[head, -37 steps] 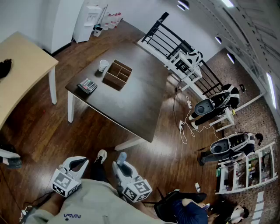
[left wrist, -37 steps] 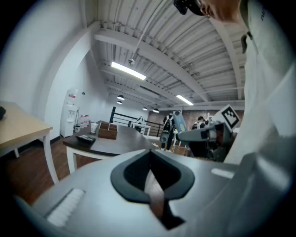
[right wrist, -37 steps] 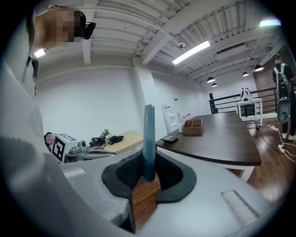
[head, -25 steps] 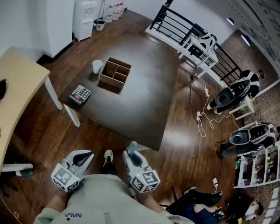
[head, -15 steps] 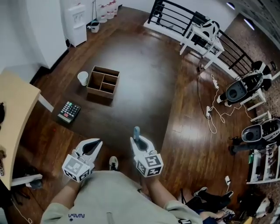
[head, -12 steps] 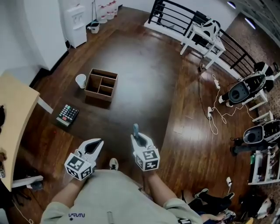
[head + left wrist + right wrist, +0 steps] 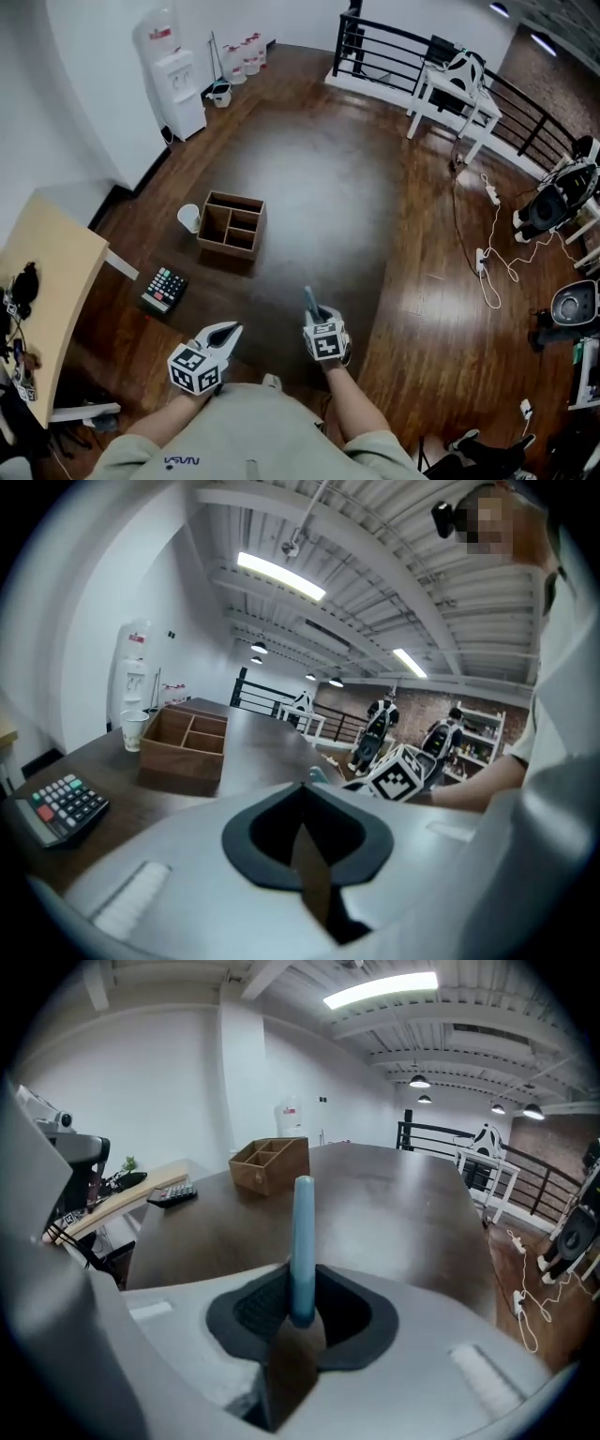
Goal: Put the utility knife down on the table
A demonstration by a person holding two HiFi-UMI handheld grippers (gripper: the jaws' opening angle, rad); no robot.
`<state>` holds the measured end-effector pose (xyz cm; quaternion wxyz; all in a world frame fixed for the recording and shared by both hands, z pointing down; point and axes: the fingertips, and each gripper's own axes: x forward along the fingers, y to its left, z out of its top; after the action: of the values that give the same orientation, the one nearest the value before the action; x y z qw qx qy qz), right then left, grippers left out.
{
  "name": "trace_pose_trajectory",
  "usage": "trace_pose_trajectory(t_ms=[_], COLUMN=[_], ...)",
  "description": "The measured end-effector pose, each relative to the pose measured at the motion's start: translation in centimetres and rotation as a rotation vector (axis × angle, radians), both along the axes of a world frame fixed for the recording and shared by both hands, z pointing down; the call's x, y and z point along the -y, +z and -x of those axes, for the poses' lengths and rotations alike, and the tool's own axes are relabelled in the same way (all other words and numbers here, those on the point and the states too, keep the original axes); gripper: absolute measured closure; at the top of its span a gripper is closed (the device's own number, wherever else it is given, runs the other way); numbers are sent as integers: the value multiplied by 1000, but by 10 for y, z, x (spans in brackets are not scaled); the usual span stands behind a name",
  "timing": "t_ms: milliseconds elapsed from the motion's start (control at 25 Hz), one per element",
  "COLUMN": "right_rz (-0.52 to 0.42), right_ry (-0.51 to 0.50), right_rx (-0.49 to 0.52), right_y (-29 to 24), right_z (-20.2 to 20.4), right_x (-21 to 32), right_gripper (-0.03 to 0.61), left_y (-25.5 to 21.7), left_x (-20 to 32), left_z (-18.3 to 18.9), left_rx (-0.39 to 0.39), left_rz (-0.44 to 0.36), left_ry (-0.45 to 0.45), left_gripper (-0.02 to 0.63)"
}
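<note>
- Head view: the right gripper [image 7: 315, 317] and the left gripper [image 7: 228, 331] now hang over the near edge of the table [image 7: 319, 178]. A second and more ago both were back over the floor, close to the person's body, with the table well ahead of them.
- The utility knife [image 7: 309, 299] has stayed clamped in the right gripper all the while, its blue handle sticking out past the jaw tips.
- Judged from that, the approach looks done. The knife is not yet on the table, so lowering it and letting go remain.
- The right gripper view shows what the head view cannot. The jaws are partly closed and their pads pinch the lower end of the handle. Bare tabletop lies straight ahead of the tips, with a wooden box [image 7: 270, 1164] and a calculator [image 7: 173, 1194] farther ahead and to the left.
- The left gripper view shows that tool's jaws together with nothing between them, a detail too small to read from above. The other gripper's marker cube is off to its right.
- Only the head view shows both tools side by side.
</note>
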<state>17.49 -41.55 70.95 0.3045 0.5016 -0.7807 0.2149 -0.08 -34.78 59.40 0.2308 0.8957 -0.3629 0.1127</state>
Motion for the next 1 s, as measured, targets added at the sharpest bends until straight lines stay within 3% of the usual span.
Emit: trace_pose_trajectory(t_ms=[400, 800, 1000], right_rz=[113, 181, 169], right_ry=[-107, -151, -131], right_rx=[-100, -72, -75], right_y=[35, 43, 30], right_z=[7, 16, 5], right_x=[-8, -13, -8], right_gripper=[506, 503, 457], left_y=[7, 21, 22], left_x=[5, -4, -8], left_z=[3, 2, -4], left_rx=[13, 3, 2], left_rz=[11, 65, 67], left_ry=[-19, -28, 1], left_gripper=[626, 626, 626])
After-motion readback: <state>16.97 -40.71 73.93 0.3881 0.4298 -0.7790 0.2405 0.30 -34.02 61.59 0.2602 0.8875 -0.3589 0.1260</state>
